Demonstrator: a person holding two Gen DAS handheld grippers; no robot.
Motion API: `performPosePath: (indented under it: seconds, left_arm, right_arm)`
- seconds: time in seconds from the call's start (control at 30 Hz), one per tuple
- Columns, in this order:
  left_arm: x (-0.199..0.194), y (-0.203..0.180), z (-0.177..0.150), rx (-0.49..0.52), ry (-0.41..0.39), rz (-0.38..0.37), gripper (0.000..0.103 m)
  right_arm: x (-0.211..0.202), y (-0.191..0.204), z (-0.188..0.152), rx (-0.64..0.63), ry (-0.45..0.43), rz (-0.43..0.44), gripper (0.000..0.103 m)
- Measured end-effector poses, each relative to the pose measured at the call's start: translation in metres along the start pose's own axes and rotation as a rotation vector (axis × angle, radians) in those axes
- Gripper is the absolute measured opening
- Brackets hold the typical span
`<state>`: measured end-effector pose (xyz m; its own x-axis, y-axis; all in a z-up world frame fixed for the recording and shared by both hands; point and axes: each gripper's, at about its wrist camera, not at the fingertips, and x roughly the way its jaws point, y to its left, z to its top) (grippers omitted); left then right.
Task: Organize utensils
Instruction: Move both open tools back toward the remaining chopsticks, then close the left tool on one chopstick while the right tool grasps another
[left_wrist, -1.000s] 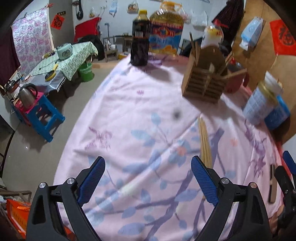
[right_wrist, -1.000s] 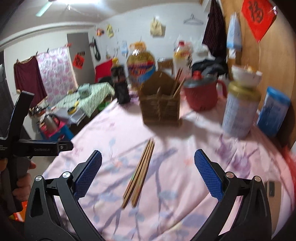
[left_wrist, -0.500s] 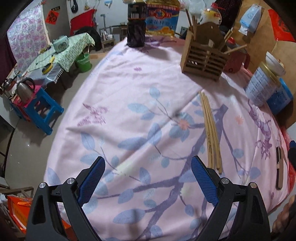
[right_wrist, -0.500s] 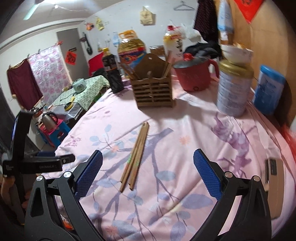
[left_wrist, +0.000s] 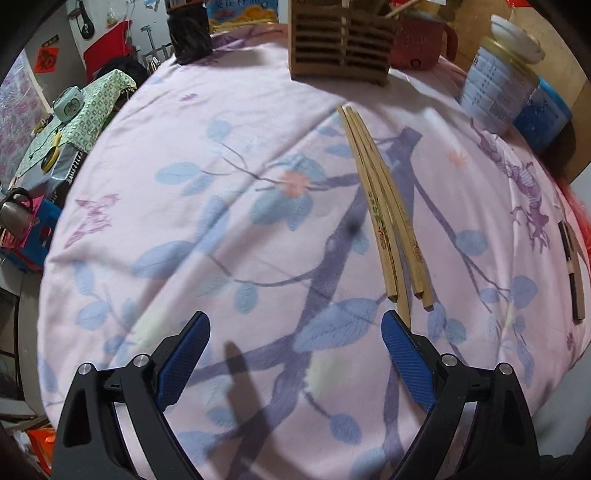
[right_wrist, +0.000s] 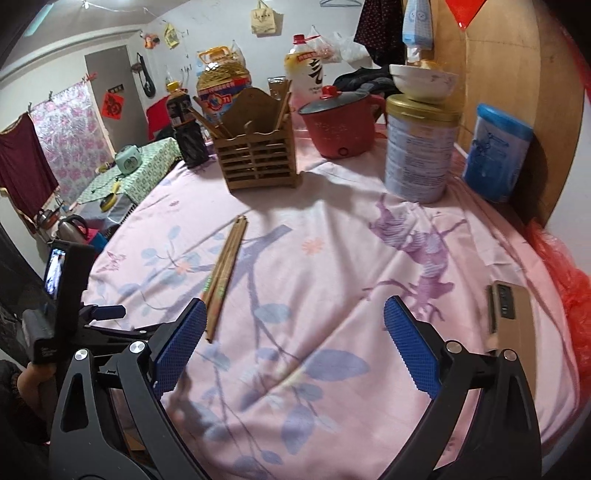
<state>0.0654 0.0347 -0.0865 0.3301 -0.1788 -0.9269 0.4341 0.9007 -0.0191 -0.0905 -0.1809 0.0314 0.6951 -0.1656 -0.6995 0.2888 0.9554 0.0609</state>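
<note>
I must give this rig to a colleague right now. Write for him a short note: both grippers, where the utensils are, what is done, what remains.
Left gripper: open, holds nothing, low over the pink cloth, its right finger close to the near ends of the chopsticks.
Right gripper: open, holds nothing.
Chopsticks: a loose bundle flat on the cloth, pointing toward the wooden holder at the far side.
Done: the holder already has a few sticks standing in it.
Left: grasp the bundle and put it in the holder.

Chopsticks (left_wrist: 384, 218) beside spread left gripper (left_wrist: 295, 332)
</note>
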Motion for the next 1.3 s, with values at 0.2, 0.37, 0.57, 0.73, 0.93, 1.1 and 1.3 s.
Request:
performPosePath:
  seconds: [0.2, 0.37, 0.57, 0.73, 0.93, 1.1, 1.3]
  left_arm:
    - [0.016, -0.015, 0.003, 0.062, -0.005, 0.021, 0.093]
    - [0.022, -0.028, 0.013, 0.084, -0.039, 0.015, 0.093]
    - [0.016, -0.014, 0.024, 0.078, -0.089, 0.054, 0.04]
    - [0.009, 0.02, 0.02, 0.038, -0.055, 0.049, 0.015]
    - [0.001, 0.041, 0.004, -0.01, -0.037, 0.061, 0.025]
    - [-0.005, 0.046, -0.005, -0.021, -0.021, 0.067, 0.042]
    - [-0.009, 0.049, -0.016, -0.006, -0.012, 0.088, 0.048]
  right_arm:
    - [-0.005, -0.014, 0.0, 0.0, -0.006, -0.045, 0.093]
    - [-0.009, -0.02, -0.002, 0.001, -0.014, -0.072, 0.093]
    - [-0.007, -0.015, 0.0, 0.006, -0.02, -0.057, 0.091]
    - [0.008, 0.002, 0.004, 0.0, 0.004, 0.016, 0.086]
    - [0.056, 0.035, -0.002, -0.062, 0.184, 0.167, 0.062]
    - [0.093, 0.068, -0.023, -0.22, 0.28, 0.167, 0.049]
    - [0.109, 0.084, -0.029, -0.252, 0.307, 0.184, 0.041]
